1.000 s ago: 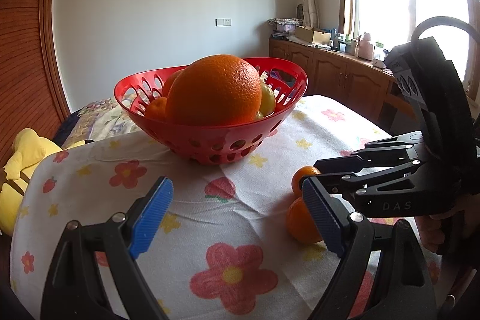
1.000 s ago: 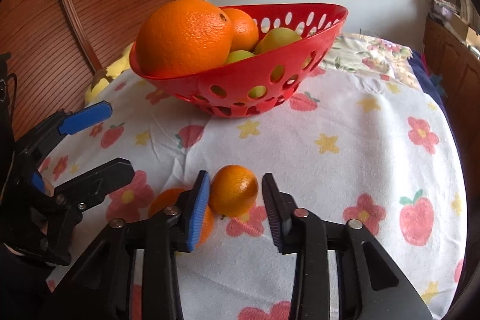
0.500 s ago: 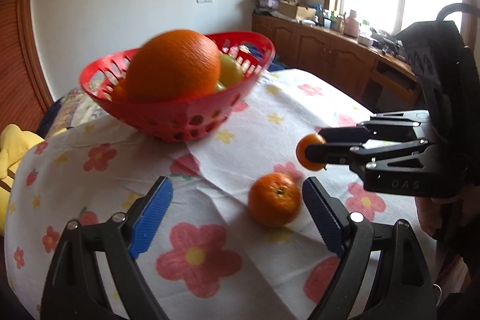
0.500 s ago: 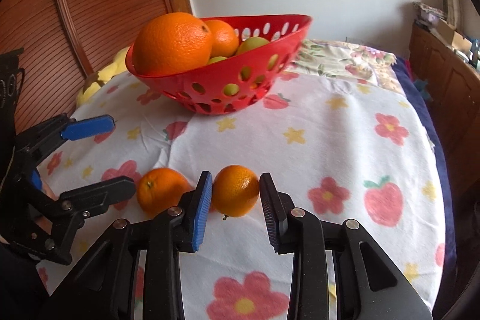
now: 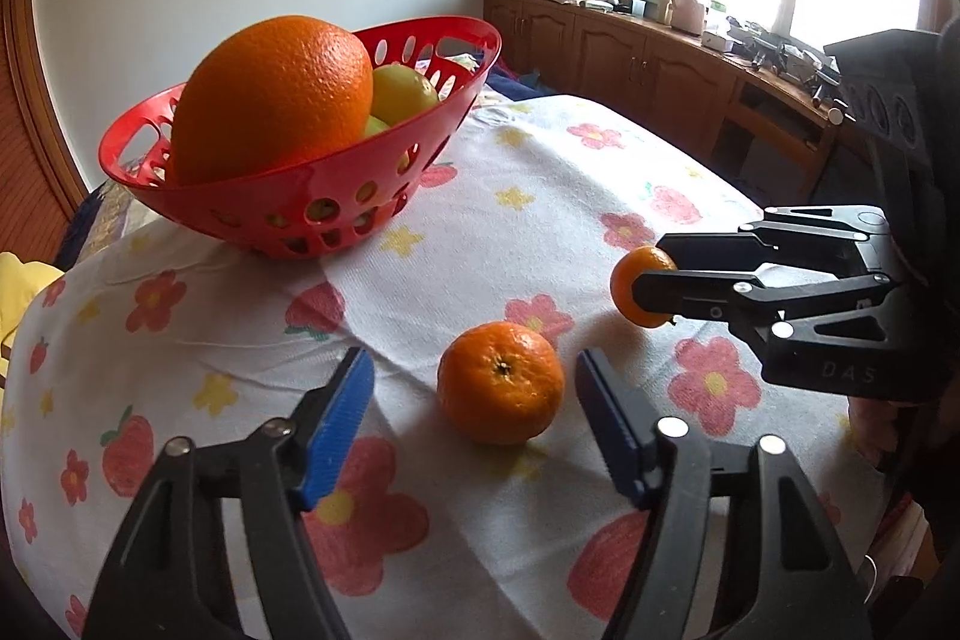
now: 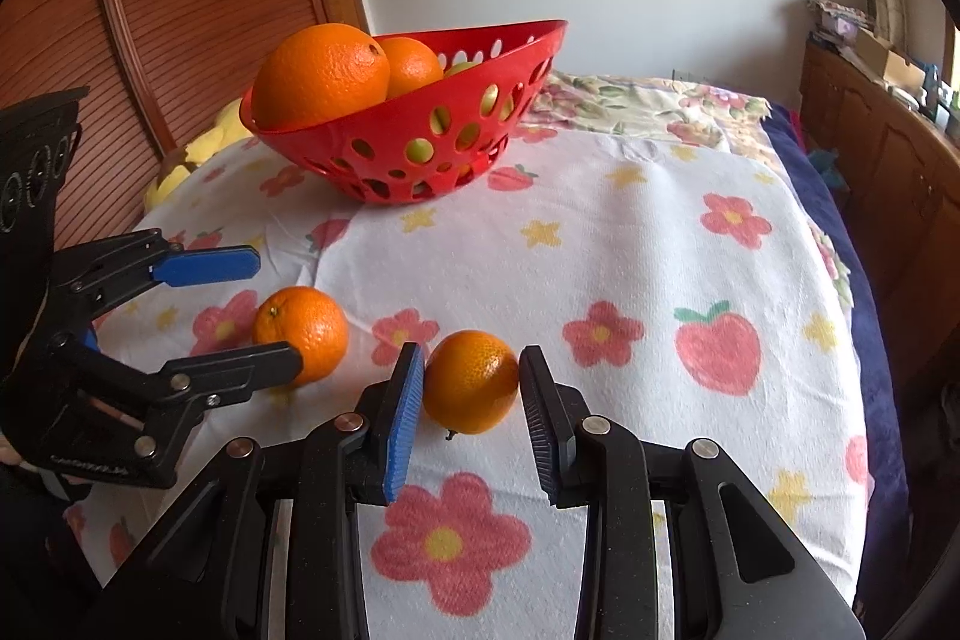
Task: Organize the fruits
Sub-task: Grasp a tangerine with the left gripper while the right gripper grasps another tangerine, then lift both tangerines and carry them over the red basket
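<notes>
Right, your right tool is clamped on a small mandarin, lifted just clear of the flowered cloth. Your left tool has just been narrowing around the second mandarin, which sits on the cloth between the pads, neither one touching it. Farther back stands the red basket, a big orange piled on top.
</notes>
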Demonstrator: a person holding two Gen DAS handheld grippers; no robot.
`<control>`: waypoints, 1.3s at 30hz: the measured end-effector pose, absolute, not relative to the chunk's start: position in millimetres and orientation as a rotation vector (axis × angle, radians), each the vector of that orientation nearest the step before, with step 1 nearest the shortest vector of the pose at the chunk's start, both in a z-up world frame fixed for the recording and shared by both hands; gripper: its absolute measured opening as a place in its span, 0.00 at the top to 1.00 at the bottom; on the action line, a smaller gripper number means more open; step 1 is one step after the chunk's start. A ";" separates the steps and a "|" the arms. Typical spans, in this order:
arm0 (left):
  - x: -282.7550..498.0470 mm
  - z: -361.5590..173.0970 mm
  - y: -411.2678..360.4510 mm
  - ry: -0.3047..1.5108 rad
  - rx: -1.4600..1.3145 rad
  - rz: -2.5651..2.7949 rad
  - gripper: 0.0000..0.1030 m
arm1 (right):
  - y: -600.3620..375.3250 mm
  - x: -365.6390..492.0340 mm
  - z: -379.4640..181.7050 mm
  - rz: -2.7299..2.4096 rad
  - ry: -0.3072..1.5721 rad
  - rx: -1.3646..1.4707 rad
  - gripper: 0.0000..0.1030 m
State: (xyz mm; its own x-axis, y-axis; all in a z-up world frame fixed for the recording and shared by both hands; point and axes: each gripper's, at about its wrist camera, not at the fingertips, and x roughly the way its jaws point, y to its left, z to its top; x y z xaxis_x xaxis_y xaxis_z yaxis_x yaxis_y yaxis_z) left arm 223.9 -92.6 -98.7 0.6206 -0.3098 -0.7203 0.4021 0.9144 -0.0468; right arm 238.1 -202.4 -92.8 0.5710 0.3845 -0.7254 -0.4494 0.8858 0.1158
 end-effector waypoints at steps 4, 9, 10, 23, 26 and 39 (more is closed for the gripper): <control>228.0 -102.2 -95.5 0.820 0.128 -0.408 0.38 | -202.6 237.5 -94.9 0.489 0.833 -0.086 0.69; 231.0 -106.6 -97.3 0.839 0.126 -0.406 0.38 | -203.6 236.6 -96.2 0.490 0.832 -0.083 0.68; 231.6 -107.2 -97.0 0.842 0.124 -0.406 0.38 | -203.5 236.4 -96.3 0.491 0.832 -0.084 0.68; 234.0 -110.6 -100.0 0.852 0.112 -0.452 0.54 | -202.9 236.7 -97.4 0.494 0.843 -0.086 0.67; 232.1 -110.6 -101.0 0.848 0.117 -0.455 0.55 | -202.8 236.7 -97.5 0.493 0.842 -0.086 0.67; 224.0 -73.5 -77.5 0.731 0.061 -0.424 0.57 | -199.0 235.5 -98.7 0.501 0.848 -0.107 0.67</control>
State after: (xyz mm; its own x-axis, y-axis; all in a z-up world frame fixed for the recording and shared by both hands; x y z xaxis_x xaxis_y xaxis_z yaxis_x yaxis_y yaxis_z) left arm 224.0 -77.5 -73.5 0.6642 -0.3539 -0.6585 0.3956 0.9138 -0.0921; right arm 235.5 -199.0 -98.7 0.5534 0.3816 -0.7404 -0.4649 0.8790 0.1056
